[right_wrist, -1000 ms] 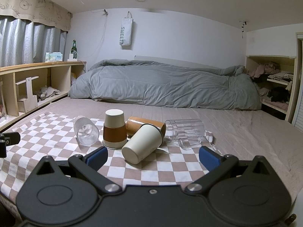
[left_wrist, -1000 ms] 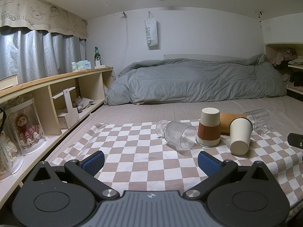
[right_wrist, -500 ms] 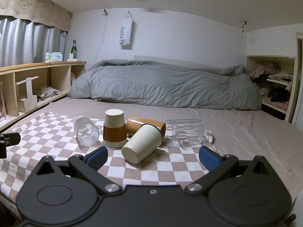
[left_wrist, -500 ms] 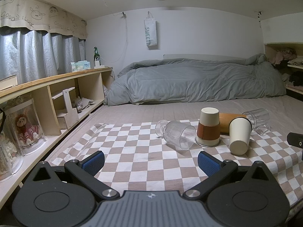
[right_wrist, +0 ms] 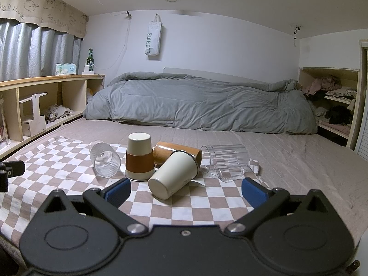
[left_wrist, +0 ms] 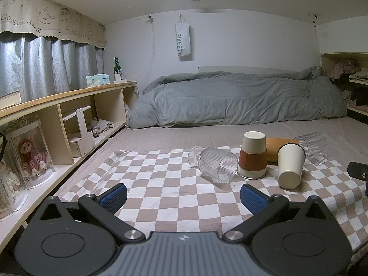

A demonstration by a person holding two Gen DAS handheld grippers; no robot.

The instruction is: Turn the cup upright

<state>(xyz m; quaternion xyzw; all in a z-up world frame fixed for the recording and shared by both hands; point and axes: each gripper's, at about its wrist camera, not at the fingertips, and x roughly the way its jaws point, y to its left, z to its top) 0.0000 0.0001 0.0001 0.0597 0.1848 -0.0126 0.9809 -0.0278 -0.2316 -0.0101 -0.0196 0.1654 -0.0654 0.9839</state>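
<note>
Several cups lie on a checked cloth (left_wrist: 161,184) on the bed. A ribbed glass (left_wrist: 214,164) (right_wrist: 104,162) lies on its side. A cream cup with a brown sleeve (left_wrist: 253,157) (right_wrist: 139,158) stands upside down. A cream cup (left_wrist: 290,165) (right_wrist: 173,174) lies tilted against a wooden cup (right_wrist: 177,154) on its side. A clear mug (left_wrist: 311,143) (right_wrist: 226,161) lies on its side. My left gripper (left_wrist: 184,197) is open and empty, short of the ribbed glass. My right gripper (right_wrist: 186,192) is open and empty, just short of the tilted cream cup.
A grey duvet (left_wrist: 230,101) is heaped at the back of the bed. A wooden shelf unit (left_wrist: 57,124) with boxed dolls runs along the left. Shelves with clothes (right_wrist: 333,105) stand at the right. The checked cloth's right edge (right_wrist: 255,172) is beside the mug.
</note>
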